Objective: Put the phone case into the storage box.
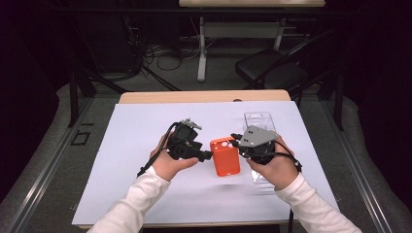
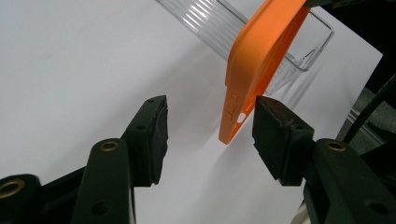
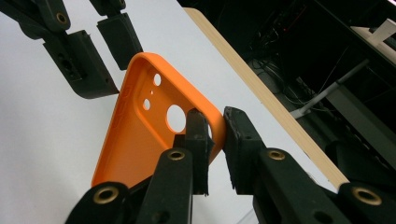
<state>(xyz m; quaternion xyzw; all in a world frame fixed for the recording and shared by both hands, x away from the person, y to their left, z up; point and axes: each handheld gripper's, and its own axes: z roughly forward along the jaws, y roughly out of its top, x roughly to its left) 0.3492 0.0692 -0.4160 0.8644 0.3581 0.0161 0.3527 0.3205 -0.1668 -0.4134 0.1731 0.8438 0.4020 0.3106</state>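
Orange phone case (image 1: 225,156) is hanging above the white table sheet (image 1: 145,145), between 2 grippers: right gripper (image 3: 215,128) is clamping its edge, left gripper (image 2: 210,126) is standing apart beside it.

We've got a light wooden table (image 1: 204,96) topped by a big white sheet (image 1: 145,145), sitting on grey floor (image 1: 43,160). Behind it stand a black folding chair (image 1: 272,68) and a white desk frame (image 1: 202,43), with cables (image 1: 160,53) piled underneath. The rest is too dark, maybe black curtains.
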